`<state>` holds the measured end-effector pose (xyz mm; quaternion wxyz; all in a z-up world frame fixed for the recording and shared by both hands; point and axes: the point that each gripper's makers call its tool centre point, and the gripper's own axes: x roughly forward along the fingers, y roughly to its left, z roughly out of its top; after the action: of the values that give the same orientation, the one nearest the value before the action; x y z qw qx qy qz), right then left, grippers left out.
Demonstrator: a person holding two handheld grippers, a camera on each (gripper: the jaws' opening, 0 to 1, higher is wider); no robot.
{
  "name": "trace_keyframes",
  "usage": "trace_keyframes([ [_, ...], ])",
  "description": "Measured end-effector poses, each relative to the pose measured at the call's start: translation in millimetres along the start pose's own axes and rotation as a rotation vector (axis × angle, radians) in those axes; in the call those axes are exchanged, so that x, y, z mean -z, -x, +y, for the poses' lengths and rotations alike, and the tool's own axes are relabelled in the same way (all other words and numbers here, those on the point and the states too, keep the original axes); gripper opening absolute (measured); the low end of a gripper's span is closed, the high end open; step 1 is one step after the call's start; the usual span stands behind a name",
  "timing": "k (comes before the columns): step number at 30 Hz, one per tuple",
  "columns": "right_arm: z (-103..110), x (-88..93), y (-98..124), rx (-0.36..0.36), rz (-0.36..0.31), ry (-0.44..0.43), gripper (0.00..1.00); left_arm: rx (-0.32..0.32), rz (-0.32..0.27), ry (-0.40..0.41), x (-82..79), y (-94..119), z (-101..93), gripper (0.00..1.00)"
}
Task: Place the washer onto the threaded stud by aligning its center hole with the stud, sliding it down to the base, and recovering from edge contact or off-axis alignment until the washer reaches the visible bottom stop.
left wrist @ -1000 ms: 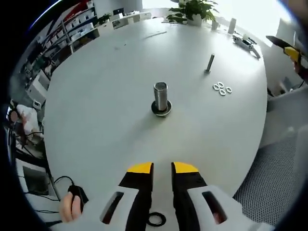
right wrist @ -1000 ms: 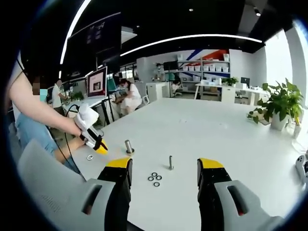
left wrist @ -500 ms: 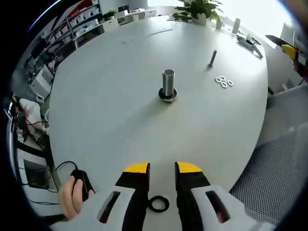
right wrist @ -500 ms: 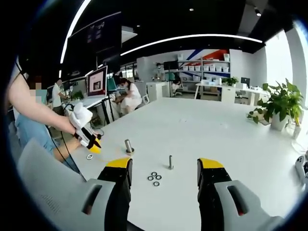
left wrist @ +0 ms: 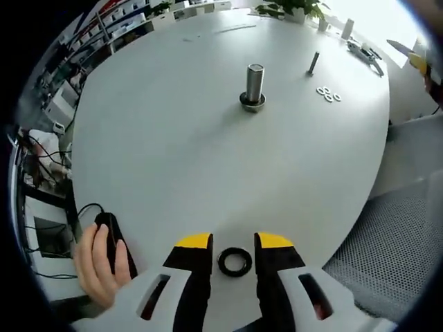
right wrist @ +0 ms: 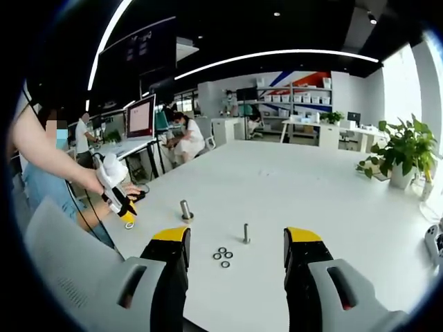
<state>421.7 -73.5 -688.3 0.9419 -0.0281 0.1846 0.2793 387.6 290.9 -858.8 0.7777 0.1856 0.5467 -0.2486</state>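
So the washer (left wrist: 234, 261) sits on the surface (left wrist: 173, 138) near its edge; big stud (left wrist: 254, 84) farther in, thin stud (left wrist: 313, 63) and spare washers (left wrist: 328, 93) beyond.

This is an open-plan office that doubles as a test space. A large white worktop (right wrist: 291, 187) stands in a wide room under a dark ceiling with long curved light strips (right wrist: 277, 55). Behind it, shelving (right wrist: 304, 104) holds rows of white boxes, and desks carry monitors (right wrist: 140, 117) where people sit working. A potted plant (right wrist: 405, 155) stands at the worktop's far edge by a bright window. In the left gripper view, cables (left wrist: 41, 207) trail to the floor beside the worktop.
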Motion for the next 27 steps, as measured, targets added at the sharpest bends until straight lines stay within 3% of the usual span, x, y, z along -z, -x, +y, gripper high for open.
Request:
trace_keyframes([
  [9,0.0,-0.6,0.3,0.001,-0.001,0.000,0.57,0.011,0.028,0.031,18.5,-1.9,-0.6,0.23],
  [27,-1.3,0.4,0.1,0.006,0.003,-0.001,0.57,0.031,0.065,0.055,26.6,-7.1,-5.0,0.25],
])
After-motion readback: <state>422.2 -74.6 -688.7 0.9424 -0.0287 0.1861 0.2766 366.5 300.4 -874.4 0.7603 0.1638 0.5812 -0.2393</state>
